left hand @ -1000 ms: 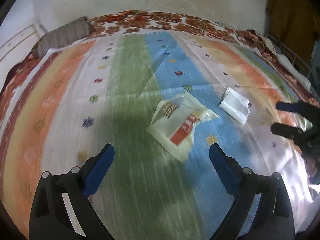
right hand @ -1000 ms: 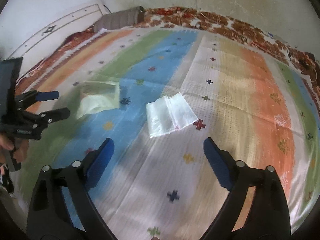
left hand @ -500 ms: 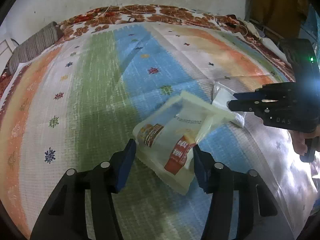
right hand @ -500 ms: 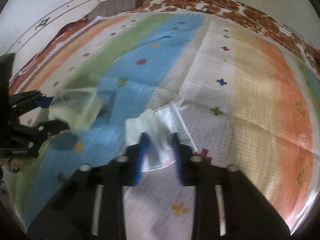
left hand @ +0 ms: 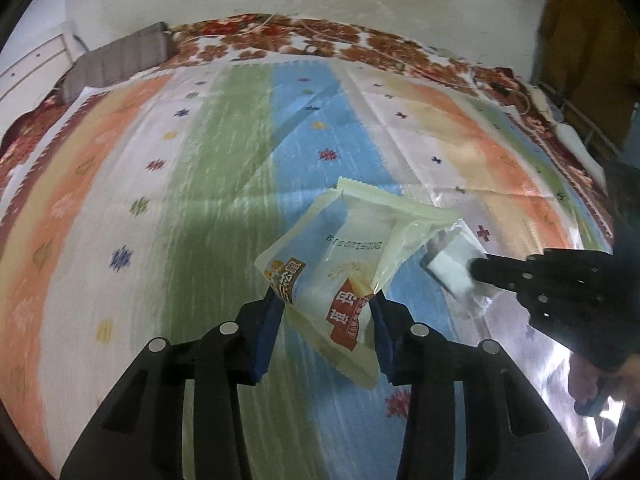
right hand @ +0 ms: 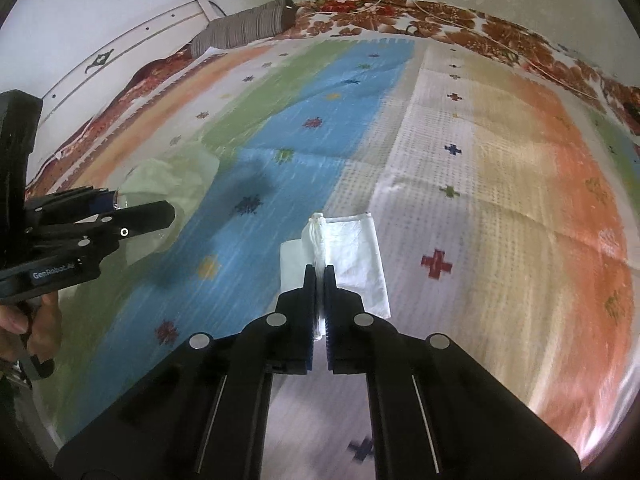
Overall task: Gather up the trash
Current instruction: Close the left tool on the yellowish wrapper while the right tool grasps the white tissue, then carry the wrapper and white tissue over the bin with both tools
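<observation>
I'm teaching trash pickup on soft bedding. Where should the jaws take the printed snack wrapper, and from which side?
Take the snack wrapper by its near printed end, coming from above and the near side. It lies flat and limp on the striped bedspread, so only a pinched fold gives purchase. The left gripper is closing there now, jaws astride that end.

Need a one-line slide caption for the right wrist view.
Right tongs shut on a clear plastic bag lying on the striped bedspread.
</observation>
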The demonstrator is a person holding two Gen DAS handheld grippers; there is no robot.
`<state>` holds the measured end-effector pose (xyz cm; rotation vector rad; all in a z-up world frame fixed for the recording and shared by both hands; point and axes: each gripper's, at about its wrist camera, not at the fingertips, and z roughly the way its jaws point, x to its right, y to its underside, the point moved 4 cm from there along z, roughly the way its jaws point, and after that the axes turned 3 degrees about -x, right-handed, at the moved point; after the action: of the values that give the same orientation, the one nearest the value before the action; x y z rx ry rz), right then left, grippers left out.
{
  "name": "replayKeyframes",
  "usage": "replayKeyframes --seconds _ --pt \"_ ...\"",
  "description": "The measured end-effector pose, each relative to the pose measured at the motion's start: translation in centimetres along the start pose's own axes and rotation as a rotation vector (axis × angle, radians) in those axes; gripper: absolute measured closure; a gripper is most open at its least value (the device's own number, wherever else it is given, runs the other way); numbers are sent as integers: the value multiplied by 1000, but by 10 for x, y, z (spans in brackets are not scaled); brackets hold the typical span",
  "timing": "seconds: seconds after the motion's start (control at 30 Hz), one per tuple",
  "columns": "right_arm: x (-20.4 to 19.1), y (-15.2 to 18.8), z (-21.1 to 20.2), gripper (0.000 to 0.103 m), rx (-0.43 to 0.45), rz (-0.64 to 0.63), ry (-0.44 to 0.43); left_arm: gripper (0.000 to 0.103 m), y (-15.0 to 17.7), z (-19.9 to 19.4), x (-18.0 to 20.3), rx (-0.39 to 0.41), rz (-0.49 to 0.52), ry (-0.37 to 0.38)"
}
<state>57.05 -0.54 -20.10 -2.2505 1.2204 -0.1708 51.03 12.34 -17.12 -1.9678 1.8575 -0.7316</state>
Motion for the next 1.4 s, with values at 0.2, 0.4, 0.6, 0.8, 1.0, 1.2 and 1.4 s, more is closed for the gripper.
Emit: replayKeyframes --seconds 0.2,0.4,0.6,0.8,1.0,1.2,1.4 --pt "-10 20 -34 100 15 2 52 65 21 -24 10 -34 -61 -50" --pt "-24 43 -81 100 28 34 80 66 41 -61 20 -49 -128 -81" --pt "-37 64 -139 100 55 72 80 70 64 -96 35 -73 -211 -82" --pt "-42 95 -181 100 67 112 65 72 88 -133 58 -60 -217 -78" --pt "-52 131 -217 100 77 79 89 72 113 -174 71 -35 -266 -25" --pt "-59 156 -257 100 99 56 86 72 129 -212 95 10 -254 -21" --pt "-77 178 -291 100 110 46 102 72 157 -231 128 0 -255 68"
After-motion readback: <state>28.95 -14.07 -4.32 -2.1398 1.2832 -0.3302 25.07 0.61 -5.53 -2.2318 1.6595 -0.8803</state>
